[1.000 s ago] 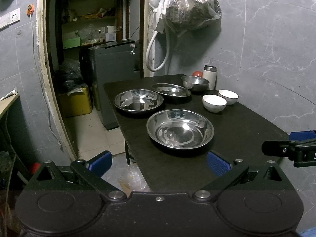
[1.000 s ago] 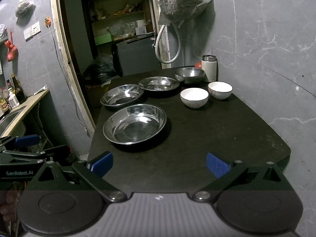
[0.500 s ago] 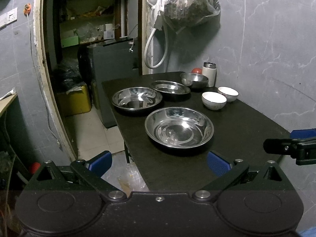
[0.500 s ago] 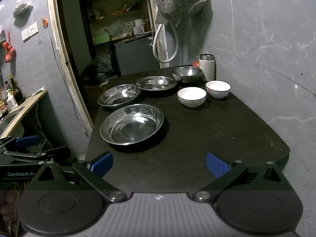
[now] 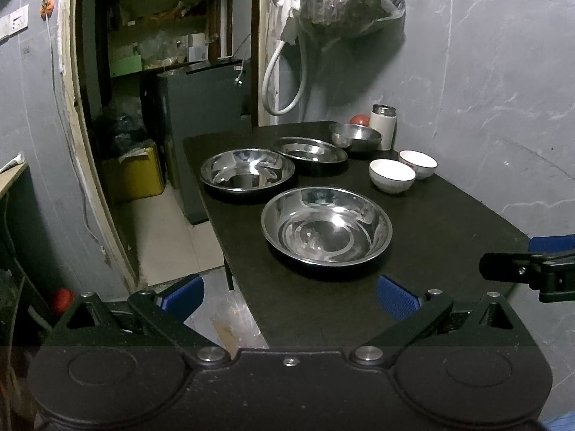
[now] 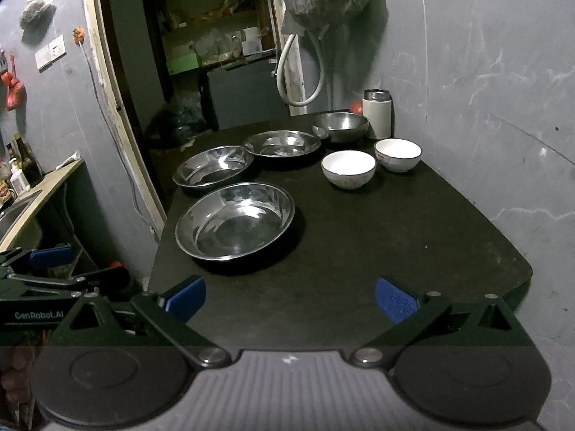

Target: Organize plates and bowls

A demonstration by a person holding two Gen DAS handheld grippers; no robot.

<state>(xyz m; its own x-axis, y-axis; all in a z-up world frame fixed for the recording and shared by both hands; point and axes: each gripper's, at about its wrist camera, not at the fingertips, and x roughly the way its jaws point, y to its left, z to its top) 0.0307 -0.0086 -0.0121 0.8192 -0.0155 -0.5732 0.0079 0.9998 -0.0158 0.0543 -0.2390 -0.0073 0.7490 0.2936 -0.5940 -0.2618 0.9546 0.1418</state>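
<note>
Six dishes, three steel plates (image 5: 326,225) and three bowls (image 6: 348,168), lie unstacked on the table (image 6: 395,237); both grippers, left (image 5: 289,294) and right (image 6: 290,296), hover wide and empty.

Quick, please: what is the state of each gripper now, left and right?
Left gripper: open, holding nothing.
Right gripper: open, holding nothing.

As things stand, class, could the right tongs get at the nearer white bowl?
Probably yes. The right tongs are open and empty, and bare table lies between them and the nearer white bowl; the steel dishes sit off to the left.
</note>
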